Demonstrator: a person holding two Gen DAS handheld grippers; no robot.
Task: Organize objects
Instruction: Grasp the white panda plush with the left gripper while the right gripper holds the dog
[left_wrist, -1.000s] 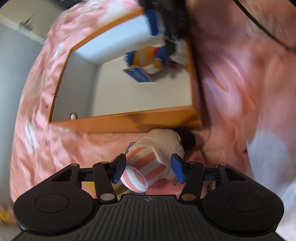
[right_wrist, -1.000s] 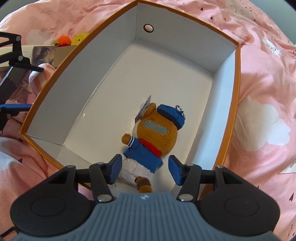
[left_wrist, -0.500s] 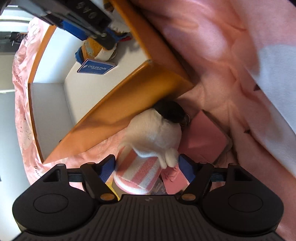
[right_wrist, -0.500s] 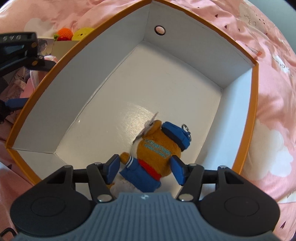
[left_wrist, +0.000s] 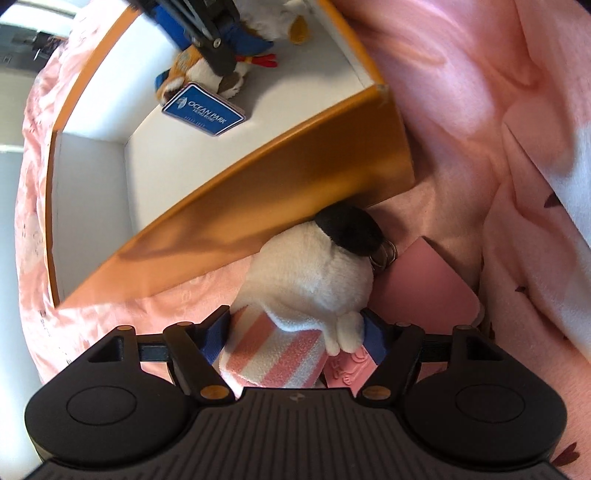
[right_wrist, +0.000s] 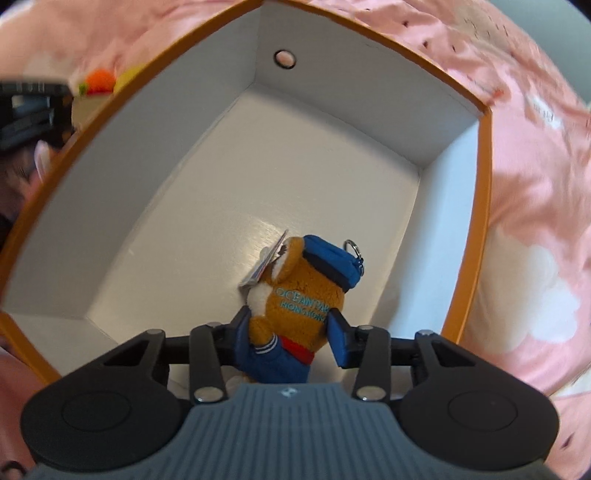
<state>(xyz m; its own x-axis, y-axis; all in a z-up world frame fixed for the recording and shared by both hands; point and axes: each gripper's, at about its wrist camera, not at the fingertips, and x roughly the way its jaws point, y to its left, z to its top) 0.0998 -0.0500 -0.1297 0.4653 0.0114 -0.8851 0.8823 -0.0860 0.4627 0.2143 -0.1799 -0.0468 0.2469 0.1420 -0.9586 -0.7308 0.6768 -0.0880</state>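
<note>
An orange-walled box (right_wrist: 484, 206) with a white interior is seen lying on a pink bedspread (right_wrist: 535, 192), and most of its white floor is bare, the open room stretching from the brown plush bear (right_wrist: 299, 295) up to the far wall with its round hole (right_wrist: 284, 58). The bear is found inside the box, near the nearer right-hand part of the floor, with the box's right wall close beside it. Its long axis runs away from the right gripper (right_wrist: 286, 334), the blue cap and key ring pointing toward the far right corner and the blue-clothed body lying under the tool. The right gripper's jaws are closing with the bear between them; the blue pads are seen at or against the plush, one on each side. Outside the box, the white plush toy (left_wrist: 314, 273) lies on the bedspread against the orange outer wall (left_wrist: 295, 177), its black-capped end pointing away from the left gripper (left_wrist: 293, 334) toward the box corner, its pink-striped end nearest the tool. A pink card (left_wrist: 424, 284) lies beside it on the right. The left gripper's jaws are closing from a wide setting around the striped end; firm contact cannot be told. The bear's blue tag (left_wrist: 203, 109) is visible on the box floor.
</note>
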